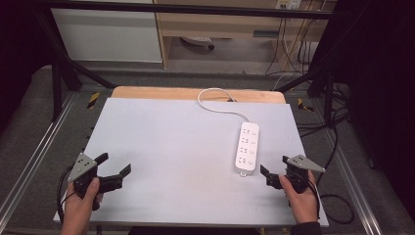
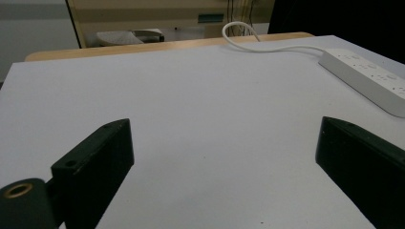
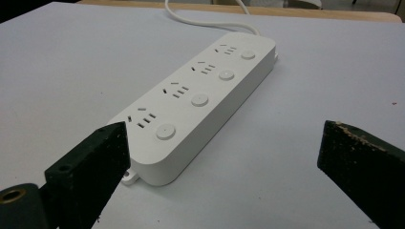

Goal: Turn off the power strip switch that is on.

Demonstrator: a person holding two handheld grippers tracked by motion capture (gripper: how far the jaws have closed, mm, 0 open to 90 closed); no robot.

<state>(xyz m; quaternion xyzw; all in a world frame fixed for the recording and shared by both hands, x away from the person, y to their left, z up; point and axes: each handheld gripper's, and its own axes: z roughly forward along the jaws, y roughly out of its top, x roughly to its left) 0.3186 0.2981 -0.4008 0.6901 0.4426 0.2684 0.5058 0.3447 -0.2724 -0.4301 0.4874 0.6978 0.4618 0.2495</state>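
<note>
A white four-socket plastic power strip [image 1: 247, 147] is laid on the pale grey table top [image 1: 166, 147]. The right gripper [image 1: 273, 170], just beside its near end, and the left gripper [image 1: 116, 165], well apart from it, are held with jaws spread wide, nothing between them.

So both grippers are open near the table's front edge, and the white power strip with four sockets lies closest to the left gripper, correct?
Not quite. The power strip lies closest to the right gripper, not the left gripper, as the high view shows. The rest holds: both grippers are open near the table's front edge, and the strip has four sockets.
</note>
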